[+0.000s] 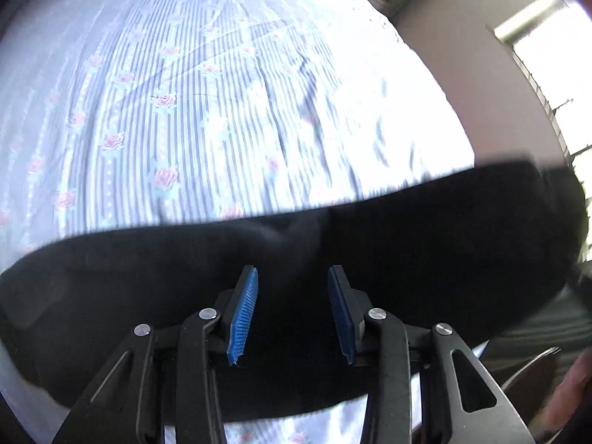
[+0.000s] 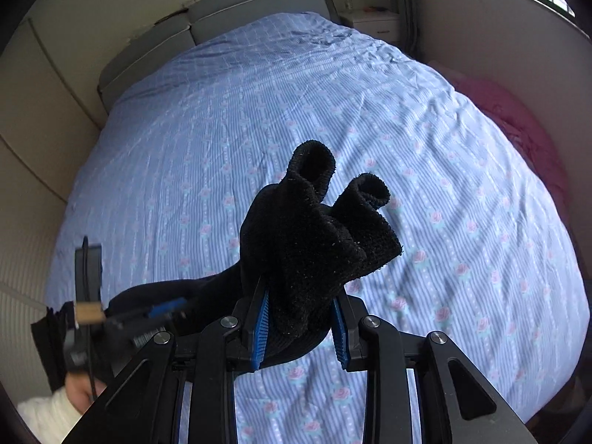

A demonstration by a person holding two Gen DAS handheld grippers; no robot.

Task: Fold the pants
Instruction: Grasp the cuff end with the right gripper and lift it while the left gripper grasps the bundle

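**Ana:** Nearest the right lens, black knit bunches up between the blue pads: the right gripper (image 2: 301,327) is clamped on a gathered end of the pants (image 2: 314,236), and two rolled tubes of cloth stick up past the fingertips. Which end of the garment that is, I cannot tell.

**Ben:** And the biggest thing around all that?

**Ana:** That is the bed (image 2: 259,118), under a blue striped sheet with pink roses, wrinkled but with nothing else on it. Its grey headboard (image 2: 229,22) stands at the far end, and something pink (image 2: 518,122) lies along one side.

**Ben:** What about the other end of the pants?

**Ana:** From the left wrist they run as a wide black band (image 1: 425,222) across the near part of the sheet (image 1: 185,111), blurred. The left gripper (image 1: 292,310) sits over that band with its pads a little apart. Dark cloth fills the gap, but whether the pads actually pinch it I cannot tell.

**Ben:** So how far along is the fold?

**Ana:** Early, I would judge. One end is lifted clear of the bed and the rest hangs away toward the left gripper (image 2: 162,314). No neat fold is visible, so spreading, doubling over and squaring up all seem to remain.
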